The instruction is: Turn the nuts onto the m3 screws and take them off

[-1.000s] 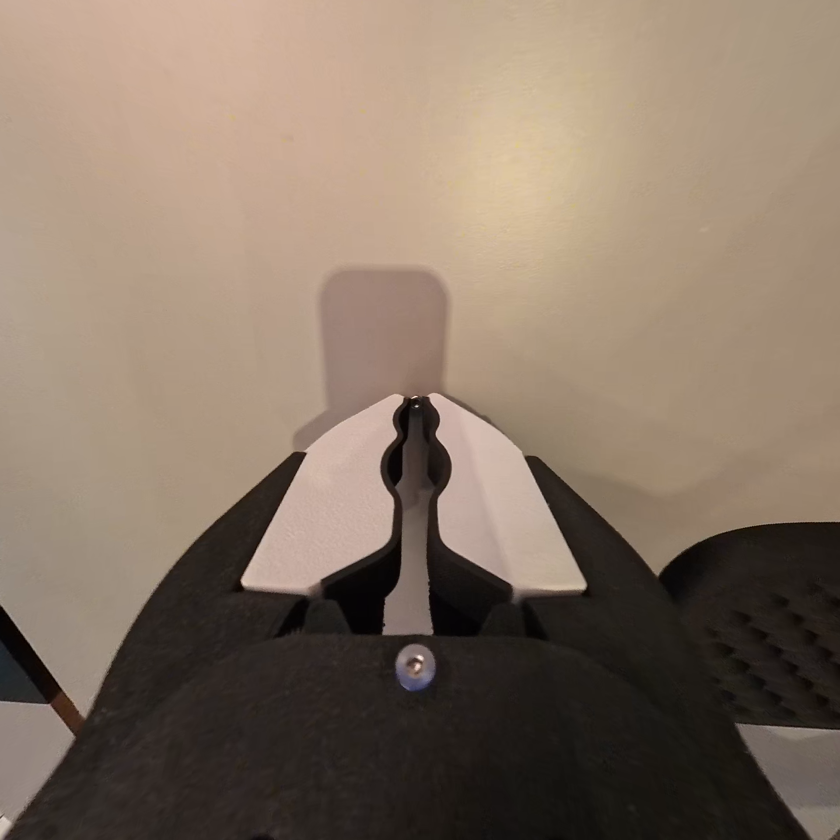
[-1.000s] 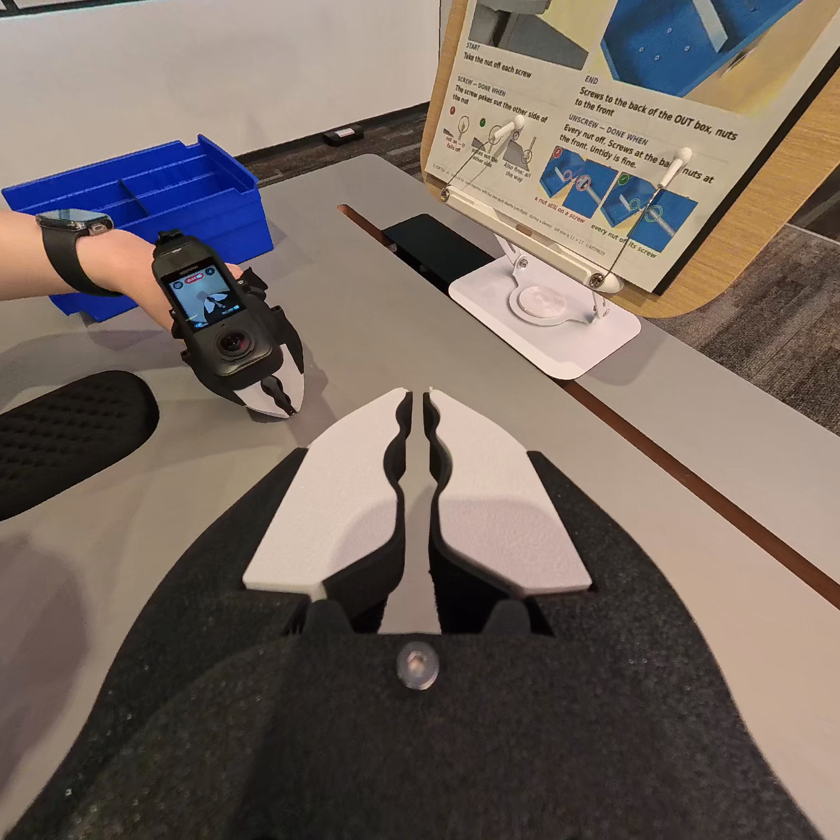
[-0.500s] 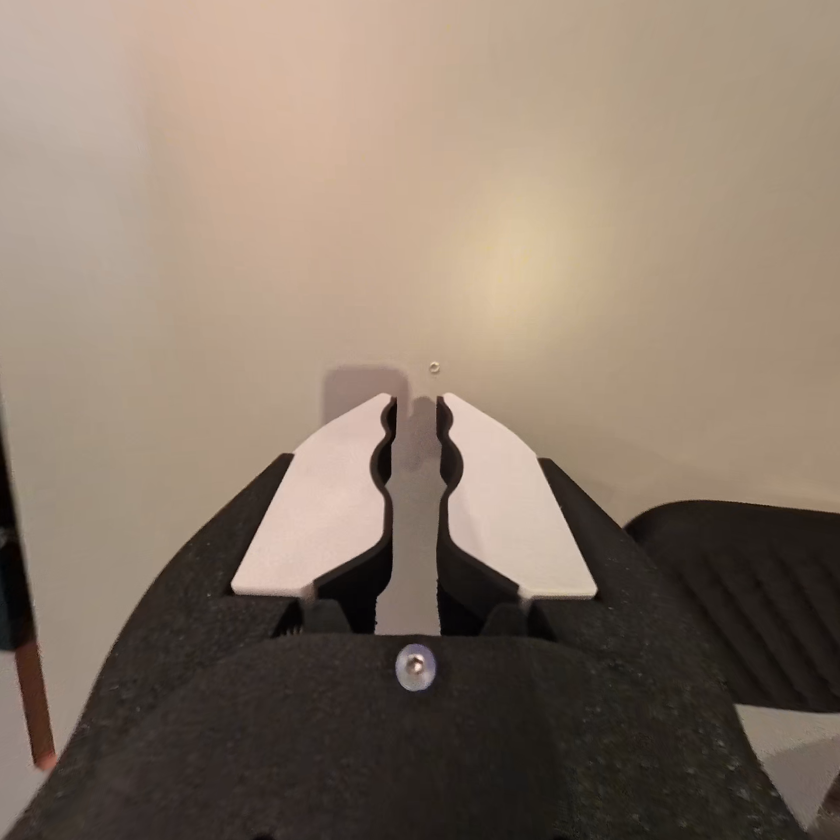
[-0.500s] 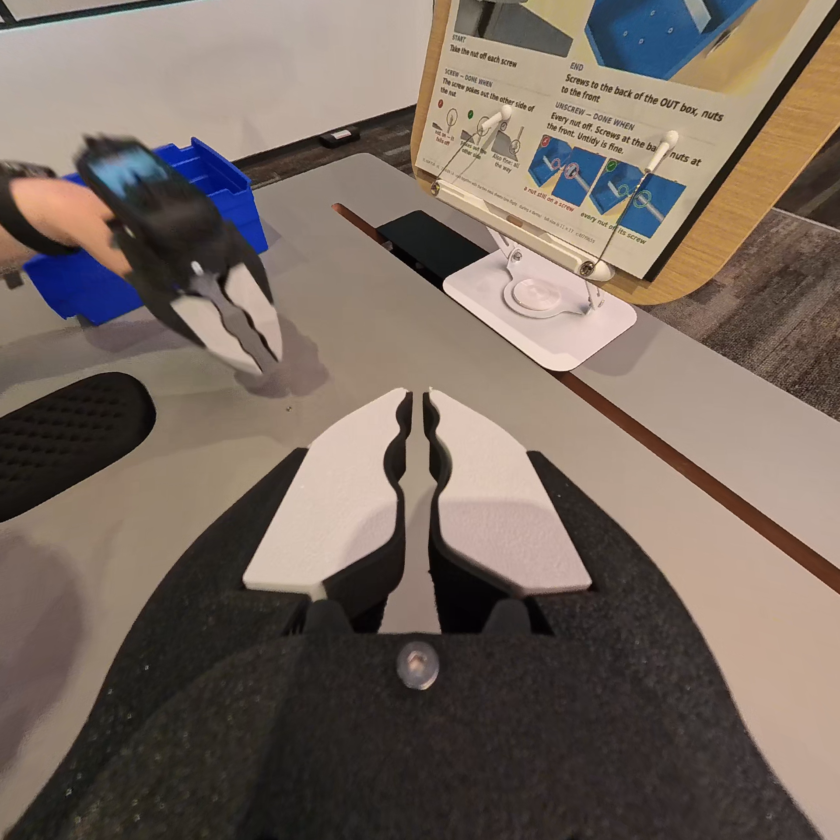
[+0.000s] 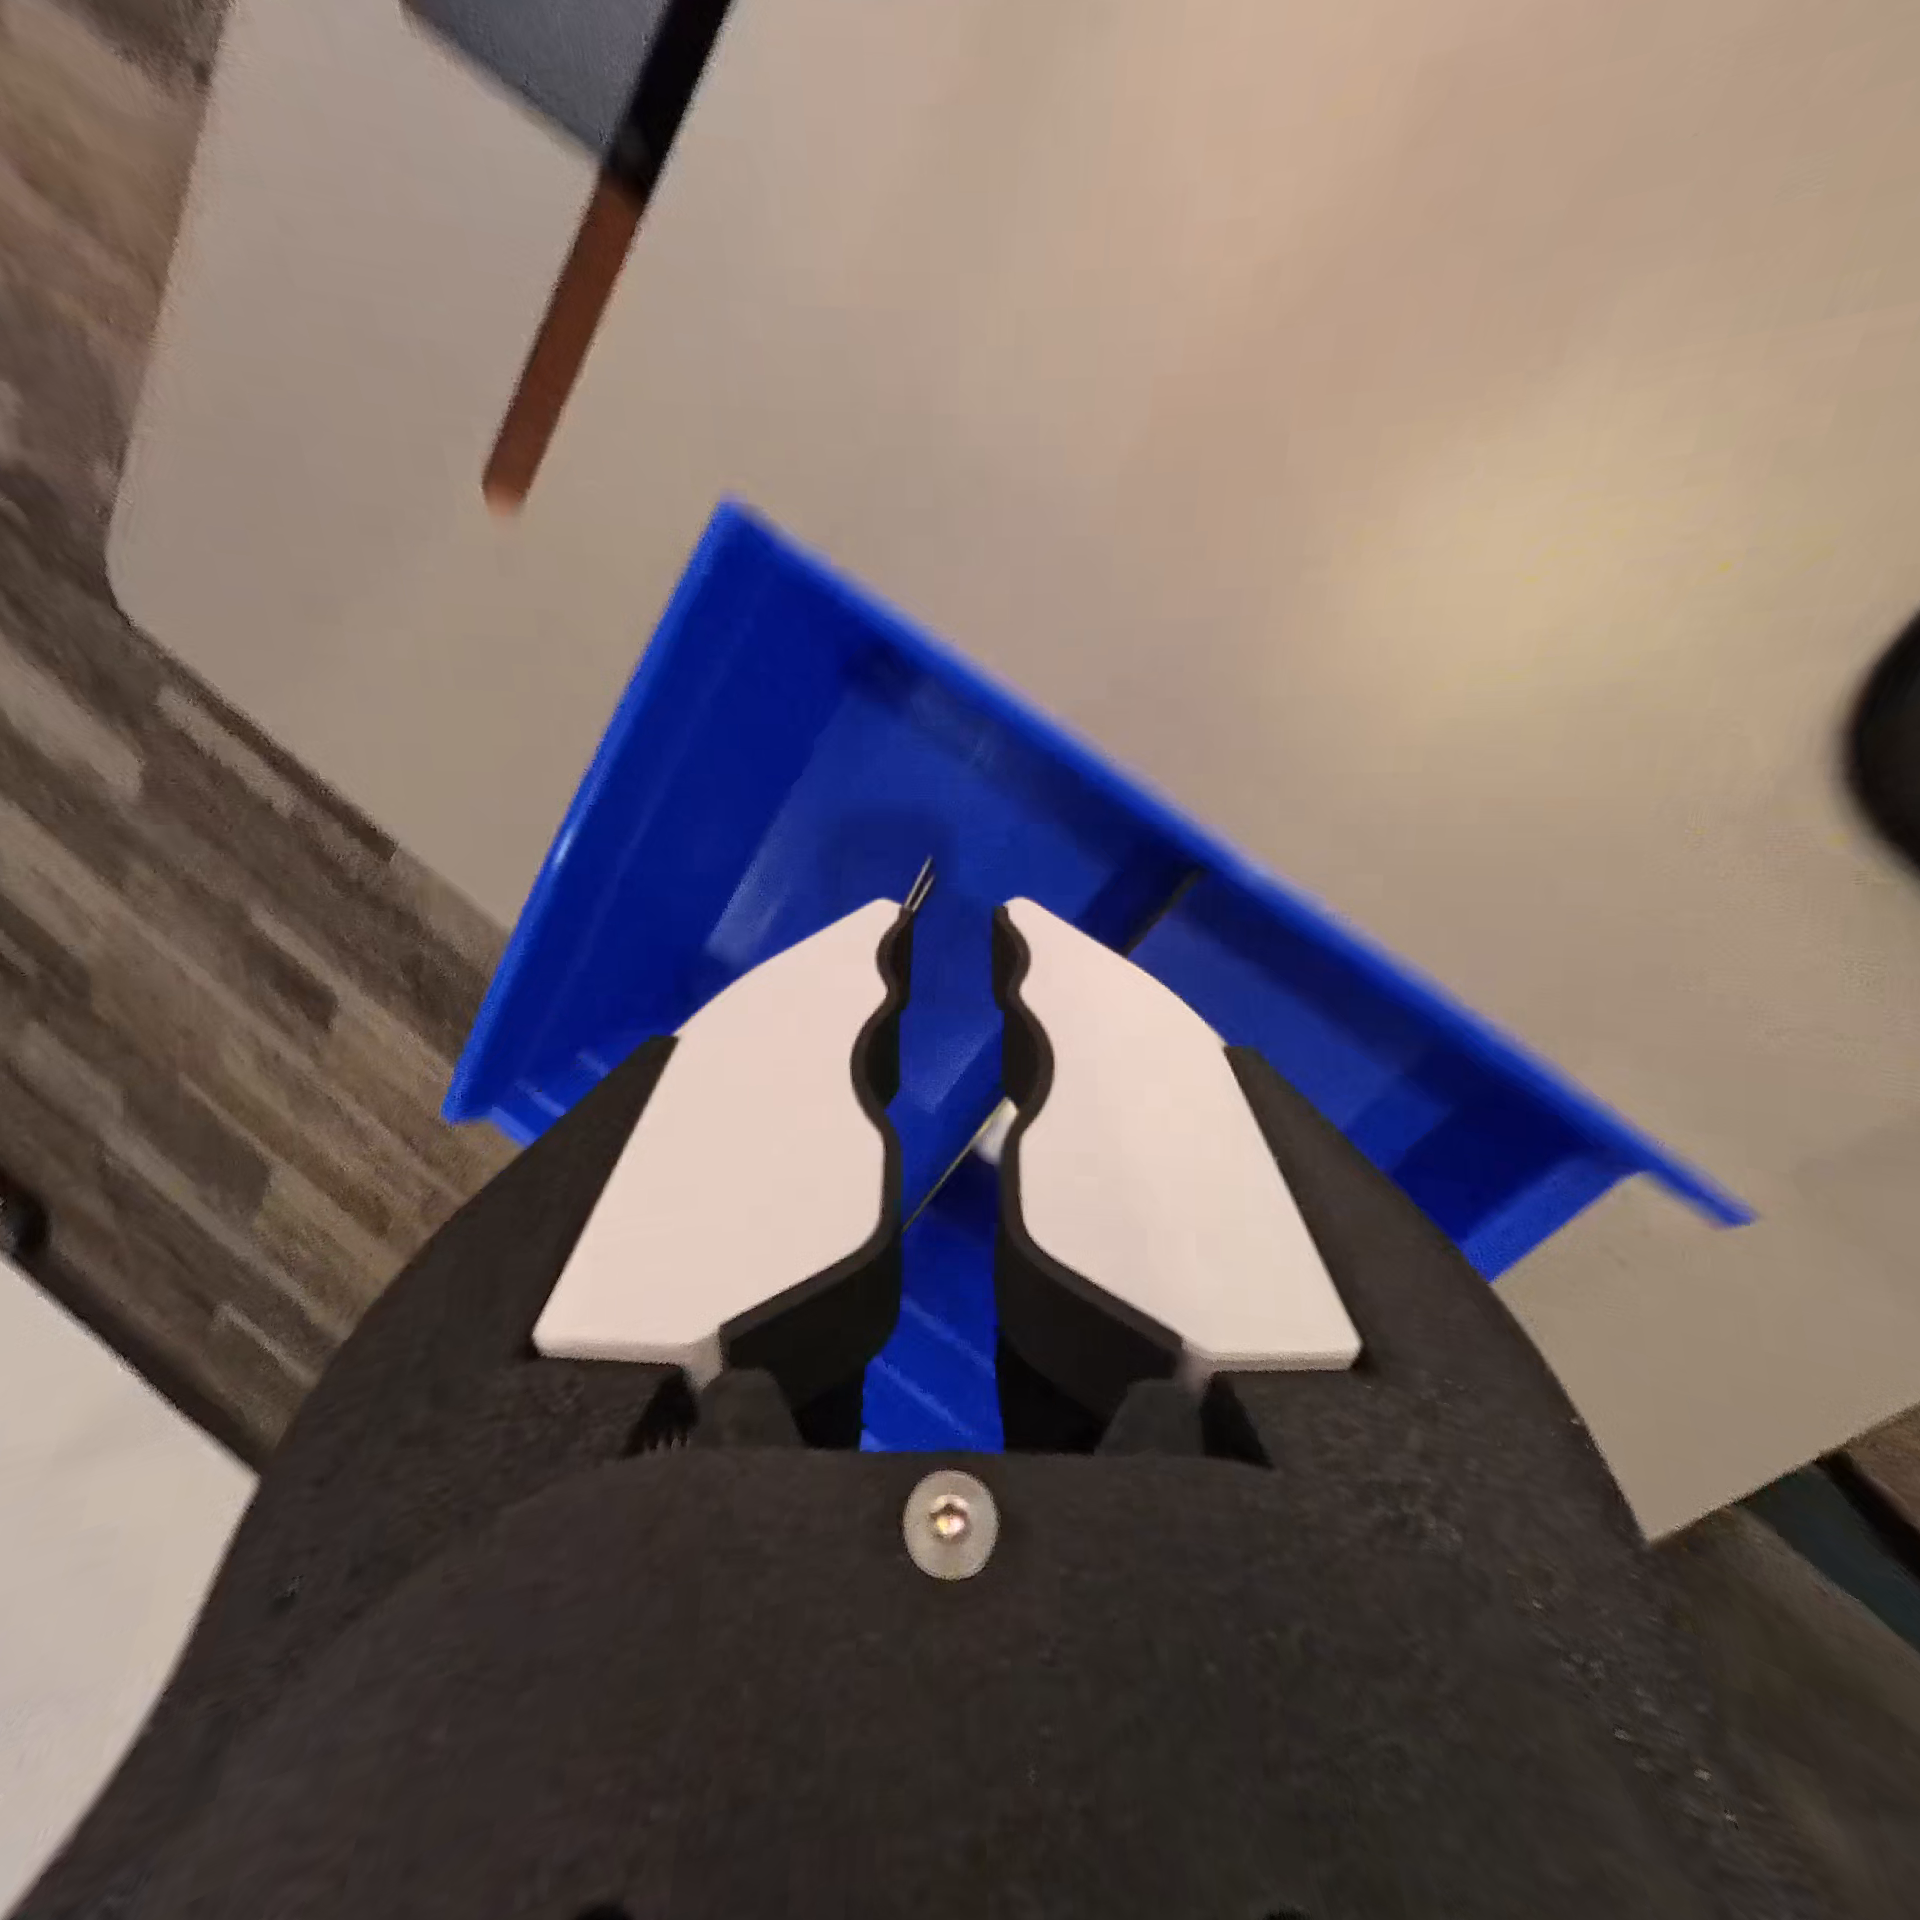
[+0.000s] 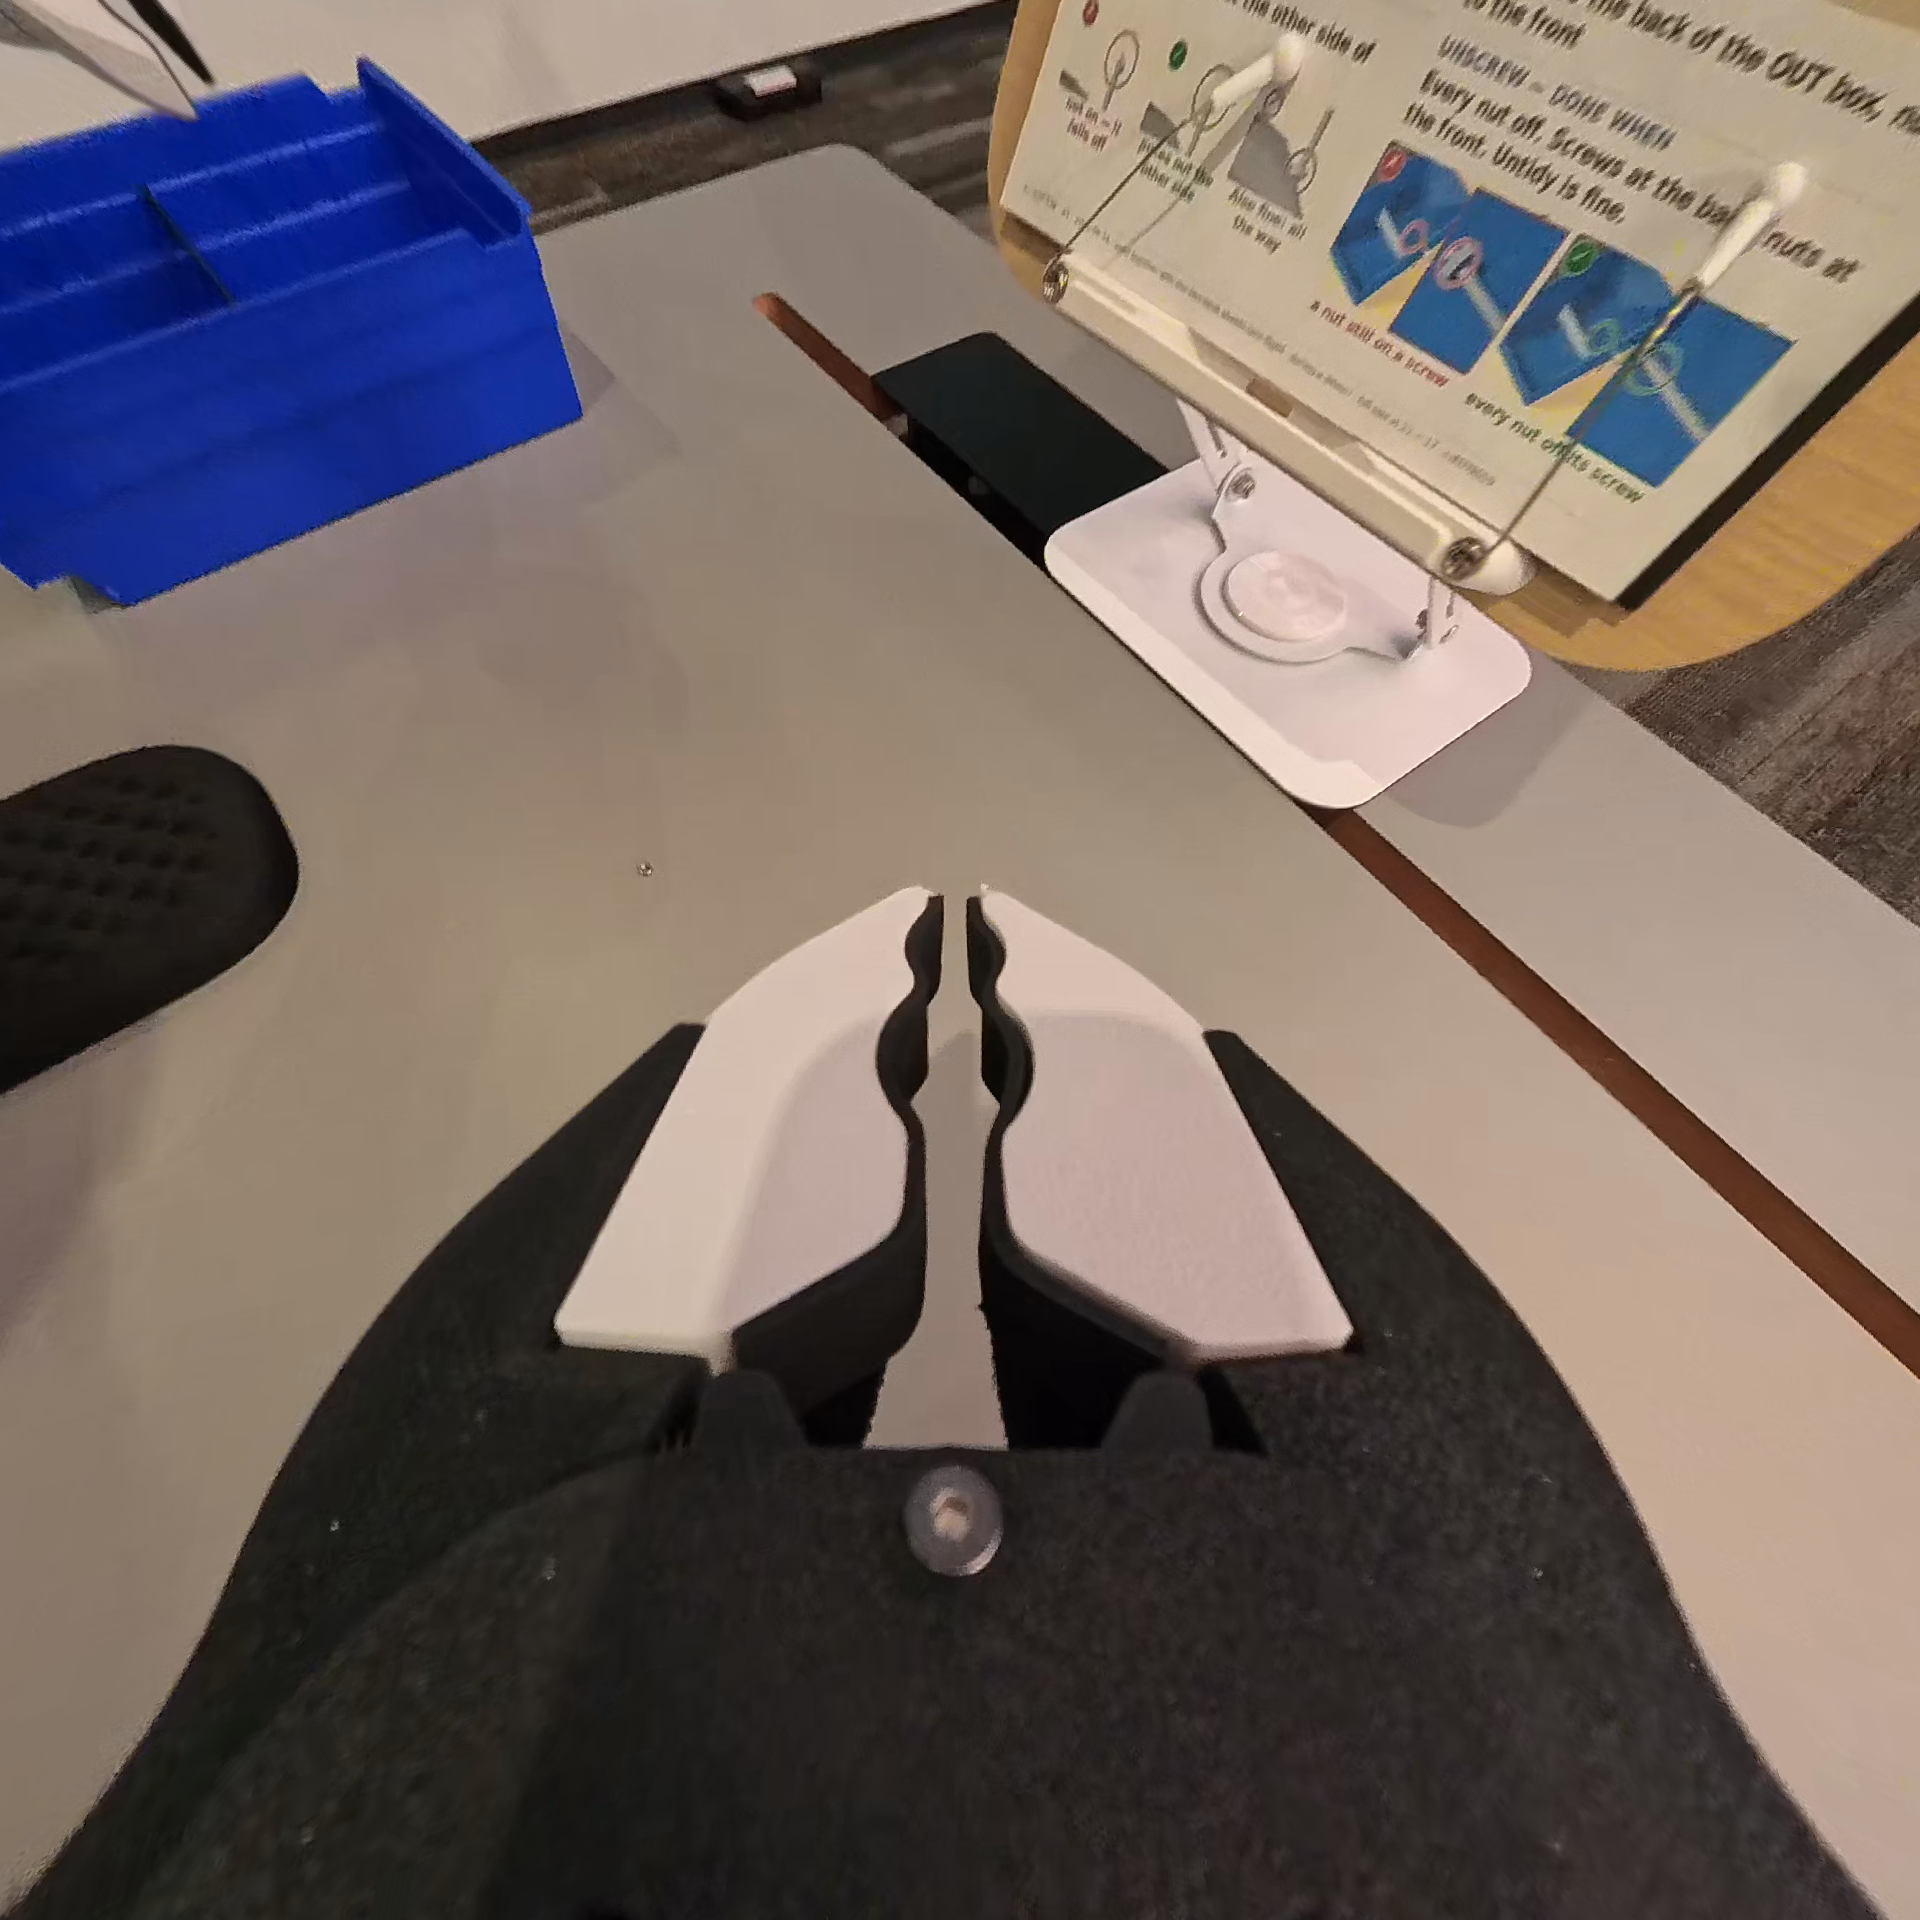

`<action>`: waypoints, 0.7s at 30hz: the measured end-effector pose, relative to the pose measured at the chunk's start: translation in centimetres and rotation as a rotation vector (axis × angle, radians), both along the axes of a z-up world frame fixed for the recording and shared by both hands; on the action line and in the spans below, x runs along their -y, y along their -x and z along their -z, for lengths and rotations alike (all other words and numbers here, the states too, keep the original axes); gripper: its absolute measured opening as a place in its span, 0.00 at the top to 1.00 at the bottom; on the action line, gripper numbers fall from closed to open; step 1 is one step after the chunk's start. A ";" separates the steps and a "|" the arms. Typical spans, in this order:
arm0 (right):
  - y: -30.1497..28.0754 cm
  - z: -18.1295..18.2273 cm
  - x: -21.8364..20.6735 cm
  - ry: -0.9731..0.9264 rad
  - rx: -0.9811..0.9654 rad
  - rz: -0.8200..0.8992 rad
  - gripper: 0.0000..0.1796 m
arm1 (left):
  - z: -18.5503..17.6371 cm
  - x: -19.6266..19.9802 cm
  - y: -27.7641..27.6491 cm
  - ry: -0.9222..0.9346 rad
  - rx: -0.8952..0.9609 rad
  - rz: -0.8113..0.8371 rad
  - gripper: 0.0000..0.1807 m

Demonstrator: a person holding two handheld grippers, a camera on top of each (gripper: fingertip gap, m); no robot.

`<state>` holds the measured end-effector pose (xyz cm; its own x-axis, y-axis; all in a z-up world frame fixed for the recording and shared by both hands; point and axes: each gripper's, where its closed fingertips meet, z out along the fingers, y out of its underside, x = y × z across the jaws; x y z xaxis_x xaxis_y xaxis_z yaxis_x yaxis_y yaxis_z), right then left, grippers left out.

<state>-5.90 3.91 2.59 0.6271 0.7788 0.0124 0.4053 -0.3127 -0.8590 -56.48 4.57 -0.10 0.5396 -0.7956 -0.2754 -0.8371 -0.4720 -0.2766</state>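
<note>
My left gripper is open and held above the blue bin. A thin screw shows just past its left fingertip; the blur hides whether it touches the fingertip or lies in the bin. In the right wrist view the bin stands at the far left with a divider inside, and the left gripper's tips show above it. A tiny nut lies alone on the grey table. My right gripper is shut and empty, low over the table, to the right of the nut.
A black dimpled pad lies on the table at the left. A white stand holds a printed instruction sheet at the far right. A black rectangle and a brown strip run along the table's seam. Carpet floor lies beyond the table edge. My right fingertips sit around 50 centimeters from my left ones.
My left gripper opened, left the small nut on the table, then lifted and swung left over the blue bin. My right gripper stayed shut and shifted slightly forward.
</note>
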 end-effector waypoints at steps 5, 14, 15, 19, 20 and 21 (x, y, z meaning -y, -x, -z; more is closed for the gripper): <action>0.5 1.7 -0.7 0.040 0.051 0.008 0.98 | 4.8 -0.6 3.8 0.057 -0.014 0.029 0.93; -0.3 3.0 -1.7 0.080 0.054 0.052 0.98 | 10.1 -2.6 5.3 0.160 -0.050 0.024 0.94; -0.4 3.1 -1.8 0.082 0.054 0.056 0.98 | 10.4 -2.8 5.2 0.157 -0.044 0.010 0.94; -0.5 3.7 -1.9 0.100 0.067 0.059 0.98 | 11.2 -2.6 4.4 0.152 -0.027 0.038 0.94; -0.5 3.9 -2.0 0.103 0.070 0.060 0.98 | 11.4 -2.7 4.4 0.145 -0.036 0.053 0.94; -0.5 4.0 -2.0 0.106 0.072 0.059 0.98 | 11.4 -2.8 4.4 0.135 -0.039 0.062 0.95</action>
<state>-5.44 5.92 -1.36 0.6726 0.7398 -0.0209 0.4430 -0.4251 -0.7893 -60.89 7.41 -11.55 0.4792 -0.8583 -0.1836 -0.8746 -0.4496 -0.1812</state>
